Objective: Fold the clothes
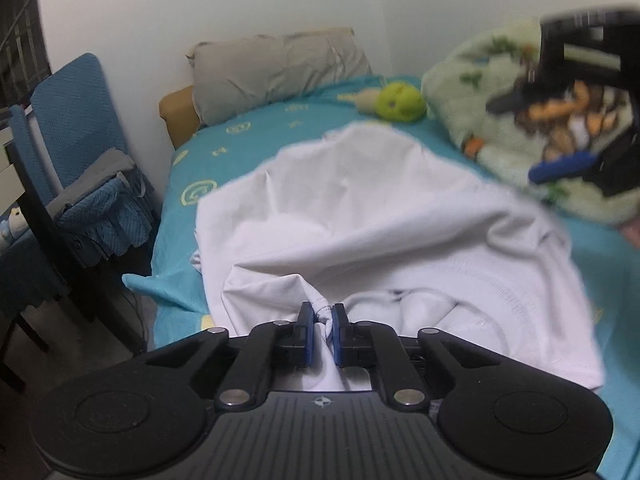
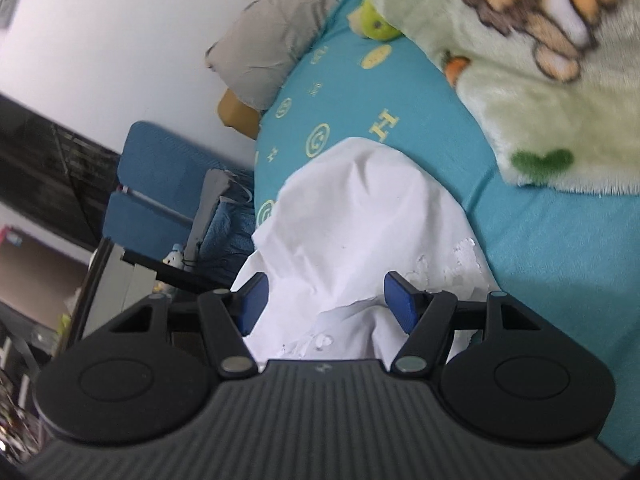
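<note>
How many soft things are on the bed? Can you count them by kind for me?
White shirt: 1
Grey pillow: 1
Green plush toy: 1
Fluffy green cartoon blanket: 1
Total: 4 soft things on the blue bed sheet.

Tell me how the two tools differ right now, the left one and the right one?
The left tool is shut, its blue pads pinching a bunched edge of the white shirt; the right tool is wide open, gripping nothing. The left tool's view is level with the bed; the right tool's view is tilted, so its pose is rolled. Both are the same black design with blue pads and point at that shirt.
</note>
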`<state>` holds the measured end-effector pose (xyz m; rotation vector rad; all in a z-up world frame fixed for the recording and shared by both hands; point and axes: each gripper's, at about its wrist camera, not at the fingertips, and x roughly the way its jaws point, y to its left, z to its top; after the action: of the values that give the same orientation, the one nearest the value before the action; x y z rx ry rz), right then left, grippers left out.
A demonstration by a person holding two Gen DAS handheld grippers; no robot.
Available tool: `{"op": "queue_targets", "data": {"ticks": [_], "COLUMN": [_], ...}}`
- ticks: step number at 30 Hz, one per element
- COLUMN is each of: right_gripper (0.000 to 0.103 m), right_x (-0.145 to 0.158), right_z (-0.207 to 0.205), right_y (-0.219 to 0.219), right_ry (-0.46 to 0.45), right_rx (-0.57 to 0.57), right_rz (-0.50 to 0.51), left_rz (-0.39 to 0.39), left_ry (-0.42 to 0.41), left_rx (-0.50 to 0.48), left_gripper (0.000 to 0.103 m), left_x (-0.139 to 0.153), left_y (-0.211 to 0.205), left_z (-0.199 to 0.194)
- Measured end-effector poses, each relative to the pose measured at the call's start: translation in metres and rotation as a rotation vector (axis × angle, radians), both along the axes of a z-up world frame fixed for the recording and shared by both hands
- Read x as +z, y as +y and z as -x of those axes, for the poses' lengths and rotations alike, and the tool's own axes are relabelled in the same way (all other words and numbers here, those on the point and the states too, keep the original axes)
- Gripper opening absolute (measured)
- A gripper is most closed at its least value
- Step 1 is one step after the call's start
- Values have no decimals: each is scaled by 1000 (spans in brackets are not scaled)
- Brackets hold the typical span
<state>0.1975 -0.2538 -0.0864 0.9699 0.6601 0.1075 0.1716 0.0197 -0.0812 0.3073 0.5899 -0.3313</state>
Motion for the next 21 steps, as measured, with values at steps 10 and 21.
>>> {"op": "queue_targets", "data": {"ticks": [10, 21], "right_gripper": [68, 68], "right_x": [28, 30], "right_z": [38, 45], "right_y": [34, 97], "right_ry": [-70, -143], "right_rx": [102, 269], "right_rz": [239, 376], "left_rz": [518, 711], "left_ry": [-246, -220], "left_rx": [-138, -205], "left_gripper": [8, 8], "left_x": [85, 88], "left_y": [57, 66], "left_z": [88, 89]}}
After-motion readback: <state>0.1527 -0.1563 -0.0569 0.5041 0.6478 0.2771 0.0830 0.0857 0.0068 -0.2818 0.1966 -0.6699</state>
